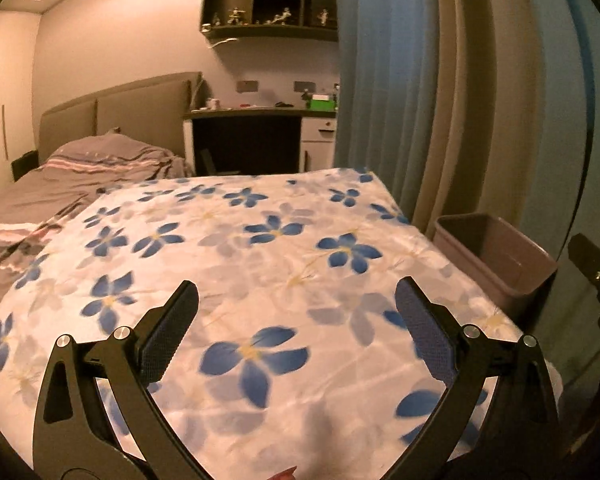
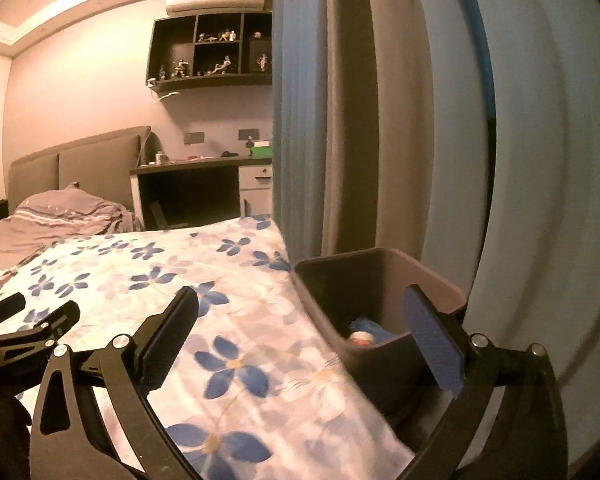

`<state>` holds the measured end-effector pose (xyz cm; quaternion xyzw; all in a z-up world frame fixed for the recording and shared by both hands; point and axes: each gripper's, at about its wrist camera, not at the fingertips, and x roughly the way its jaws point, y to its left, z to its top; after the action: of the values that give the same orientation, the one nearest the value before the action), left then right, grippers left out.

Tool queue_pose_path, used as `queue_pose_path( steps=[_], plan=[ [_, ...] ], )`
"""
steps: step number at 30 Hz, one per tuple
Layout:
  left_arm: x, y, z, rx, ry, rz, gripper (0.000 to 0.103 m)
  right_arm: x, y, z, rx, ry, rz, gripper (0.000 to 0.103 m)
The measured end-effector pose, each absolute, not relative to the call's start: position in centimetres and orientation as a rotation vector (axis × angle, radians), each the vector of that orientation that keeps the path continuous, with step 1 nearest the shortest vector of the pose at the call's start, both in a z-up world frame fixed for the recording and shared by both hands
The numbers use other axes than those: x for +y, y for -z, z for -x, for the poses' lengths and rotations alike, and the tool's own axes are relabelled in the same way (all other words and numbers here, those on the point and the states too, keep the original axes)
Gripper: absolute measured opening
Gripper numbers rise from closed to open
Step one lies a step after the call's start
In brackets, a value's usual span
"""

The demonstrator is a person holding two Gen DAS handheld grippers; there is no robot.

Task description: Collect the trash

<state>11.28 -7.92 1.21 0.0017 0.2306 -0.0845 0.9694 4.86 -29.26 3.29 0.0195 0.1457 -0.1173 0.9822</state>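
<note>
Left gripper [image 1: 296, 312] jaws apart, empty, above floral bedsheet [image 1: 260, 264]; right gripper [image 2: 300, 316] jaws apart, empty; trash bin [image 2: 436, 280] ahead-right, holding trash [image 2: 362, 332].

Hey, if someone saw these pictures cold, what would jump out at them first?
The white cover with blue flowers fills the foreground, with nothing lying on it. Beside its right edge, against the blue curtains, stands a brown bin with something blue and white at the bottom. Both hand-held grippers, left and right, are open and hold nothing.

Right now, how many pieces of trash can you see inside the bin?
2: a blue crumpled piece and a white-and-red item just in front of it, low in the bin. More may be hidden behind its near wall.
</note>
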Motion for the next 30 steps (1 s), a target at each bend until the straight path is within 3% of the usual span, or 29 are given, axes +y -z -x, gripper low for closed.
queue_pose_path(
  steps=[30],
  plan=[
    [-4.9, -1.3, -8.5, 0.450, 0.162, 0.035, 0.097, -25.7, -3.6, -2.5, 0.300, 0.213, -0.035, 0.097]
  ],
)
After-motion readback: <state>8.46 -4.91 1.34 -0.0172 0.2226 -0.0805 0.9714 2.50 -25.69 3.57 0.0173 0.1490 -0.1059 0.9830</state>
